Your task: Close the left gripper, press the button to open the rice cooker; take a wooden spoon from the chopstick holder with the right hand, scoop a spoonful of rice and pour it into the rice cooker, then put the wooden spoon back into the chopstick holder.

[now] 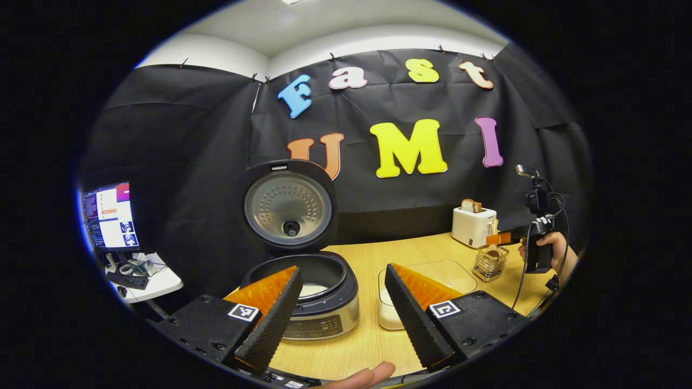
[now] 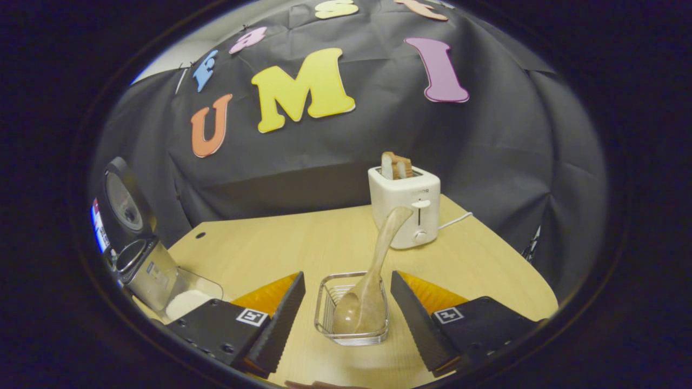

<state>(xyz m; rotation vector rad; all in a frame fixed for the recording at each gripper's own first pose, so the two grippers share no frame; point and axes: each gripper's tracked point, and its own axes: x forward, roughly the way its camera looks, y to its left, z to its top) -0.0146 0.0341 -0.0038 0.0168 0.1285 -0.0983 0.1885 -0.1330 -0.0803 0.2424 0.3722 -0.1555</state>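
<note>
The rice cooker (image 1: 319,294) stands with its lid (image 1: 288,209) raised, and white rice shows in its pot. My left gripper (image 1: 340,324) is open, just in front of the cooker, with nothing between its fingers. A clear container of rice (image 1: 432,273) lies to the cooker's right. Farther right is the wire chopstick holder (image 1: 490,263), with a hand holding my right gripper (image 1: 498,238) just above it. In the right gripper view the wooden spoon (image 2: 373,275) stands bowl-down in the holder (image 2: 331,302), its handle leaning up and away. My right gripper (image 2: 348,324) is open on either side of the holder, touching neither.
A white toaster (image 2: 405,208) with bread in it stands behind the holder, its cord trailing right. The cooker (image 2: 138,254) and rice container (image 2: 189,300) sit at the table's left end. A monitor (image 1: 111,216) and a small side table lie beyond the table's left edge.
</note>
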